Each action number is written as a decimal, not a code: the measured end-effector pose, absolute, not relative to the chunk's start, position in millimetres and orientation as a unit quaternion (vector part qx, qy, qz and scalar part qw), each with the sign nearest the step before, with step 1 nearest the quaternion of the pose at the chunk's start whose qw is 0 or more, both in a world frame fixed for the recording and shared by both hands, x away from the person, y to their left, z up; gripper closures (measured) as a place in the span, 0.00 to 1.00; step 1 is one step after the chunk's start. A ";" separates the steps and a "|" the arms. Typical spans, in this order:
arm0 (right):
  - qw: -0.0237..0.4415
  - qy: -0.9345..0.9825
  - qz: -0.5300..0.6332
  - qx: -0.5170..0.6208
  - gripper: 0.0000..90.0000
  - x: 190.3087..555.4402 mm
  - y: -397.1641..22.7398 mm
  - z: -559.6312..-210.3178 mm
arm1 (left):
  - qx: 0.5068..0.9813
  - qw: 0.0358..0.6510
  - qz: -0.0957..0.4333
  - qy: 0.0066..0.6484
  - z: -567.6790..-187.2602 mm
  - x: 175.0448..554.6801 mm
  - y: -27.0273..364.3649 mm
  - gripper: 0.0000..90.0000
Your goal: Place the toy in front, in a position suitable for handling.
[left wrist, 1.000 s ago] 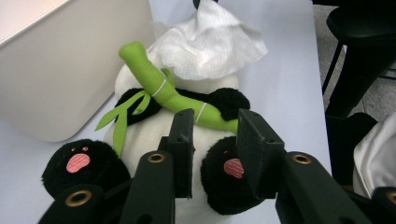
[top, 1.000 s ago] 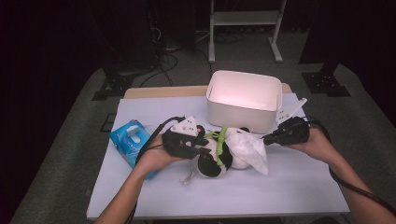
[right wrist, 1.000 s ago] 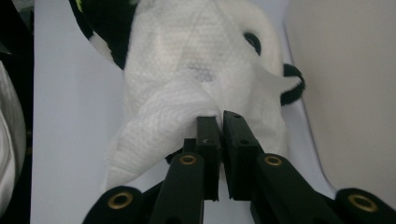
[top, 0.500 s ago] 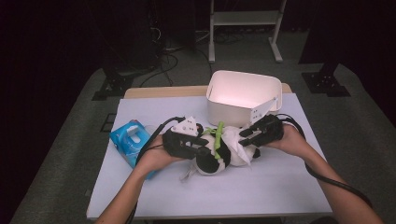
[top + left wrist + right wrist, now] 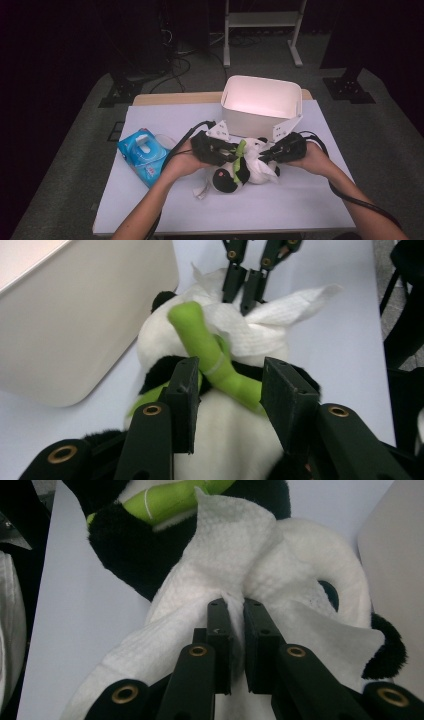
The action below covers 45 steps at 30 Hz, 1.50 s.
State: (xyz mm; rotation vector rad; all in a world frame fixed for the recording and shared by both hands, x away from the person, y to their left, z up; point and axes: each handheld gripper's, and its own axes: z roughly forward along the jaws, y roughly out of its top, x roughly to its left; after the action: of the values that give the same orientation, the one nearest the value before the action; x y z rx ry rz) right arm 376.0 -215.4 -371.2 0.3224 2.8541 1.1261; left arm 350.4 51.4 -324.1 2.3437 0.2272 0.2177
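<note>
One black-and-white plush panda with a green bamboo stalk (image 5: 235, 167) lies mid-table, just near of one white plastic bin (image 5: 262, 105). Your left gripper (image 5: 227, 390) straddles its stalk, jaws half open, just widened. Your right gripper (image 5: 236, 611) has just pinched one white paper wipe (image 5: 220, 555), which hides the panda's face. One blue wipe pack (image 5: 142, 155) lies left.

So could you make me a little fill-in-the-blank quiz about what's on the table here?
1. The right claw is pinching a white ____ draped over the toy.
2. The plush panda carries a bamboo stalk coloured ____.
3. Behind the panda stands an open white ____.
4. The blue wipes pack lies on the panda's ____ side in the high view.

Missing words: tissue; green; bin; left
</note>
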 end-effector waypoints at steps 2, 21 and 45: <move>0.027 0.923 0.369 0.105 0.92 374.3 -216.5 -372.5 | 0.918 0.376 0.084 0.092 -325.1 353.8 47.1 0.65; 0.031 0.918 0.381 0.101 0.93 365.3 -222.6 -373.2 | 0.927 0.361 0.048 0.087 -335.7 364.6 16.3 0.84; 0.019 0.917 0.390 0.084 0.94 351.5 -225.1 -349.4 | 0.921 0.388 0.020 -0.010 -320.5 335.9 11.7 0.85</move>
State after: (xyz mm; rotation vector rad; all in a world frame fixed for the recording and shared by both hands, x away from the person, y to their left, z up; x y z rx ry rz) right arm 351.5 -225.1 -349.4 0.2604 2.8455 1.2118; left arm 335.9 11.7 -320.5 2.3435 -0.0244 0.0510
